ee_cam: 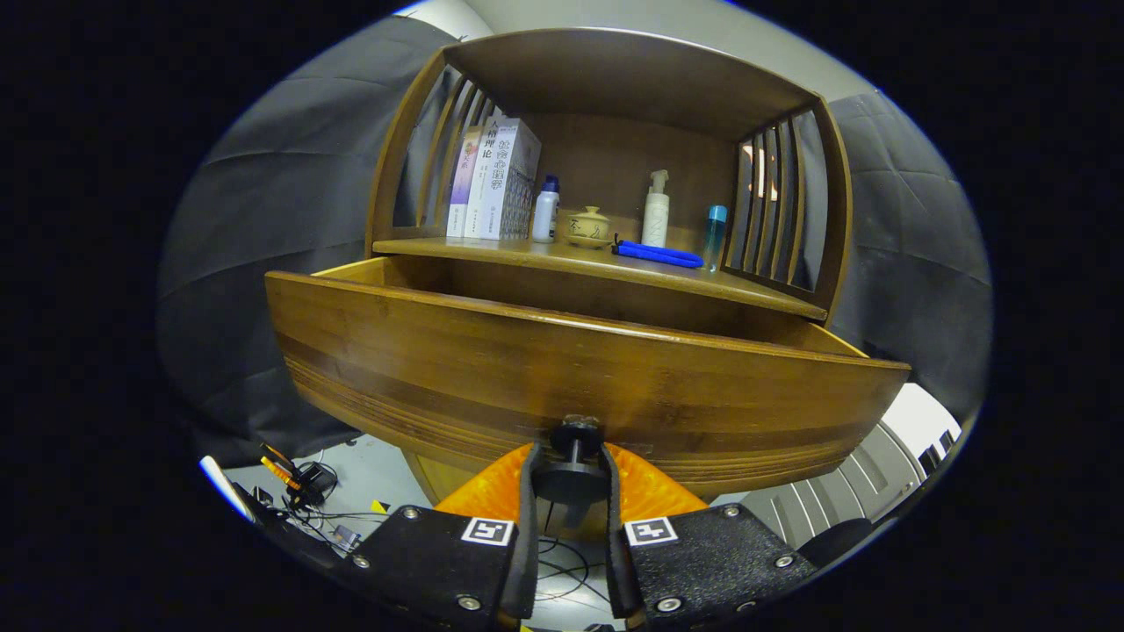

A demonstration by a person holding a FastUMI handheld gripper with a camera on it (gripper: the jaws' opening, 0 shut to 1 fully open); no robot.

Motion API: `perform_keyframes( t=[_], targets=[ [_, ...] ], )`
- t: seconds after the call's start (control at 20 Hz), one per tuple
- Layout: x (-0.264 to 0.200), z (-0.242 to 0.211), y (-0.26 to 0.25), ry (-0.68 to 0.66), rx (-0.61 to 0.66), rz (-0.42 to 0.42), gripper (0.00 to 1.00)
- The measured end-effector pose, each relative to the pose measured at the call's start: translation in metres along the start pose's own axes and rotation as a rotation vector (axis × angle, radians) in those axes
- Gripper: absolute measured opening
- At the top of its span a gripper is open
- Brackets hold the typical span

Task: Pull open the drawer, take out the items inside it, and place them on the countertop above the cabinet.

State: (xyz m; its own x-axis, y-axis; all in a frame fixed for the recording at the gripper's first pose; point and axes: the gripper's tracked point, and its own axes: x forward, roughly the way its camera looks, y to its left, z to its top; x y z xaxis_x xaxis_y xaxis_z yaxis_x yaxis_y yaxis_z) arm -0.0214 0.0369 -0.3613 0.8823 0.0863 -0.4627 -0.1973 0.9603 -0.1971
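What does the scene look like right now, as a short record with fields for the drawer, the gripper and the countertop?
drawer: wooden drawer pulled out from the cabinet; its inside is hidden behind its front panel
knob: dark knob on the drawer front, between the fingers
gripper: gripper closed on the knob
countertop: countertop holds books, three bottles, a lidded bowl and a blue item

Dim indoor light falls from above, and a soft sheen lies on the wooden drawer front (580,369). The shelf recess behind my gripper (571,478), fingers closed on the dark knob (575,434), sits in shadow. Fisheye distortion bows every straight edge; focus stays fairly sharp.
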Motion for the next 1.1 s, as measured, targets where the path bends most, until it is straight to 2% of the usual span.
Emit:
perform_keyframes(
  t=[0.5, 0.6, 0.75, 0.85, 1.1],
  targets=[
    [-0.022, -0.008, 0.006, 0.011, -0.003, 0.014, 0.32],
    [-0.026, -0.009, 0.011, 0.021, 0.032, 0.040, 0.40],
    [-0.042, 0.028, 0.030, -0.061, 0.131, 0.153, 0.73],
    [-0.051, 0.062, 0.024, -0.120, 0.126, 0.150, 0.94],
    [-0.032, 0.112, 0.008, -0.076, 0.066, 0.060, 0.94]
  ],
)
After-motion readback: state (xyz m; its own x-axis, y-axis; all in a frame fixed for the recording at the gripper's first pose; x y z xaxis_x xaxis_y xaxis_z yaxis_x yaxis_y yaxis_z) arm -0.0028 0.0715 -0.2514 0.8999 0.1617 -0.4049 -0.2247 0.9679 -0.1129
